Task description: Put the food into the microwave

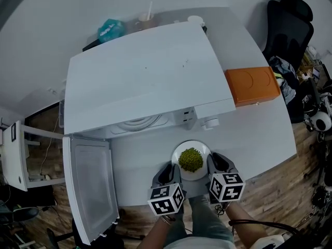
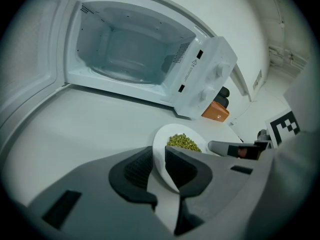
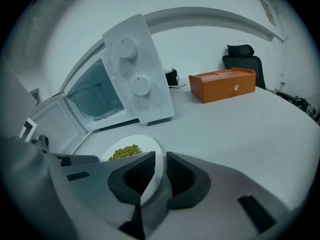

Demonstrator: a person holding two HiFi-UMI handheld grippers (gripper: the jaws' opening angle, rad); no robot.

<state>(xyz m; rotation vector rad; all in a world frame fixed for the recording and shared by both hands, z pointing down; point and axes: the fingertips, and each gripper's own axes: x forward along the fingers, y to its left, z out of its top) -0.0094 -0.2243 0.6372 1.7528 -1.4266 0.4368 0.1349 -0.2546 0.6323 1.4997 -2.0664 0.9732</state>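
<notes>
A white plate (image 1: 181, 171) with a heap of green peas (image 1: 191, 159) sits low over the white table, just in front of the microwave's control panel (image 1: 206, 115). My left gripper (image 1: 171, 171) is shut on the plate's near-left rim (image 2: 159, 156), and my right gripper (image 1: 215, 164) is shut on its near-right rim (image 3: 152, 156). The peas (image 2: 183, 142) (image 3: 124, 151) lie past both sets of jaws. The white microwave (image 1: 145, 77) stands open, its cavity (image 2: 125, 49) (image 3: 95, 96) empty, with the door (image 1: 91, 185) swung out to the left.
An orange box (image 1: 252, 85) (image 3: 222, 84) lies on the table right of the microwave. Behind the microwave are a teal bag (image 1: 111, 30) and a cup (image 1: 147, 21). A black office chair (image 1: 288, 22) stands beyond the table's right edge.
</notes>
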